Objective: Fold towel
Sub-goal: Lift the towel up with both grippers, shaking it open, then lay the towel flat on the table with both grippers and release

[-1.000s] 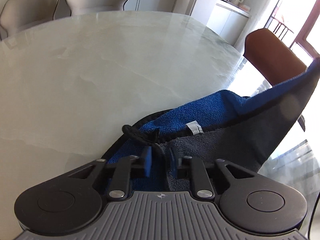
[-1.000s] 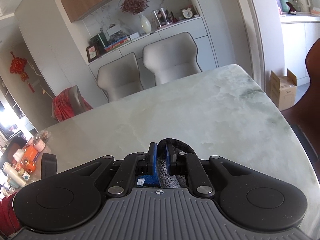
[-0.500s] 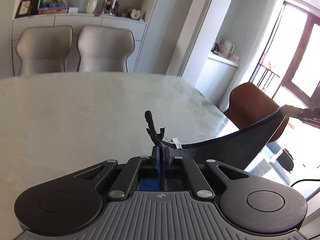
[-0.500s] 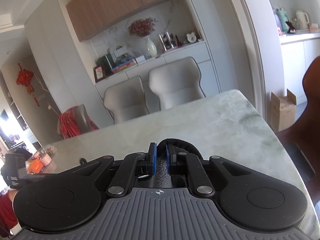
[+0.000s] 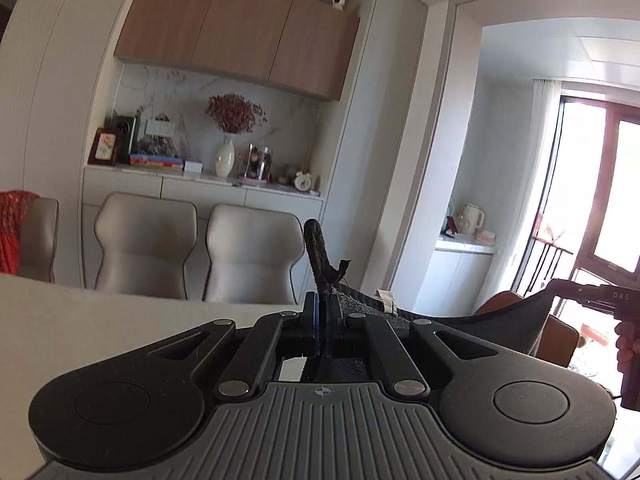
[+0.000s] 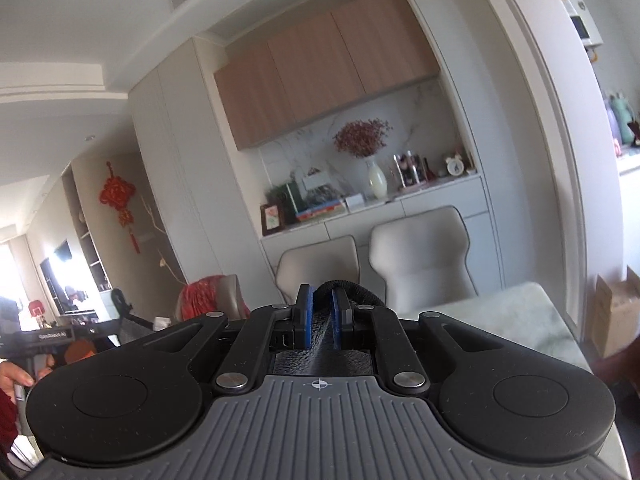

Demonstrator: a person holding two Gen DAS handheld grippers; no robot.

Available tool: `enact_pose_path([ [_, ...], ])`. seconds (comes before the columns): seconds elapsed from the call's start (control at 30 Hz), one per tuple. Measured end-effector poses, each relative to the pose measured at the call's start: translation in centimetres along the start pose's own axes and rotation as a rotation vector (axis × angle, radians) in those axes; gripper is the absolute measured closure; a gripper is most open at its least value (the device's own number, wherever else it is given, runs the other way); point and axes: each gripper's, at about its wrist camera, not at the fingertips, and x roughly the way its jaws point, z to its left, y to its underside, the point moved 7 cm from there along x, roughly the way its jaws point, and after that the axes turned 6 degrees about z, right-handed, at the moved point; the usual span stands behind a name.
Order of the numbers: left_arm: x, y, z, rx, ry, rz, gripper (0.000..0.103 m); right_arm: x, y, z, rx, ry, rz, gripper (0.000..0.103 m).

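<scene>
From the left wrist camera, the left gripper (image 5: 322,312) has its jaws squeezed tight on one corner of the towel (image 5: 472,322). A dark loop (image 5: 316,252) of the towel's edge pokes up above the jaws. The towel stretches off to the right, up in the air, to the right gripper (image 5: 560,286). This gripper points level at the two pale chairs (image 5: 252,252), high over the table (image 5: 80,312). A second ago it was low and the towel lay on the table.

From the right wrist camera, the right gripper (image 6: 320,314) pinches the other towel (image 6: 322,328) corner between its blue pads (image 6: 305,316). It tilts up toward the cupboard (image 6: 320,68). It looked down at the table (image 6: 516,312) before.
</scene>
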Motion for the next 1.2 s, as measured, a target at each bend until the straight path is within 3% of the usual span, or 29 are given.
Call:
enact_pose_path([
  [0.13,3.5,0.5,2.3,-0.023,-0.066,0.044,0.101,4.9,0.6,-1.4,0.006,0.018,0.083,0.093],
  [0.37,14.9,8.3,10.2,-0.164,-0.192,0.185,0.101,20.4,8.2,-7.9,0.119,0.065,0.346,0.093],
  [0.5,21.7,11.5,14.3,-0.222,-0.245,0.246,0.101,28.4,11.2,-9.5,0.087,0.092,0.459,0.093],
  [0.67,26.6,12.0,16.4,-0.160,-0.285,0.261,0.101,34.7,12.9,-10.5,0.023,0.137,0.528,0.092],
  [0.77,28.2,12.5,17.0,-0.130,-0.296,0.283,0.101,36.5,13.8,-11.2,0.006,0.195,0.565,0.087],
  [0.8,28.7,12.7,17.2,-0.129,-0.300,0.298,0.101,36.7,14.2,-11.5,-0.004,0.235,0.589,0.082],
  [0.83,29.0,12.8,17.4,-0.129,-0.303,0.310,0.100,36.6,14.5,-11.7,-0.012,0.267,0.600,0.068],
  [0.87,29.0,13.1,17.5,-0.126,-0.314,0.322,0.100,36.1,14.7,-11.7,-0.033,0.300,0.605,0.065],
  [1.03,26.6,15.2,15.6,-0.088,-0.257,0.387,0.093,32.4,16.1,-9.0,-0.082,0.240,0.614,0.063],
  [1.2,22.6,19.7,10.6,-0.083,-0.147,0.463,0.091,26.3,21.8,-6.4,-0.069,0.147,0.739,0.062],
])
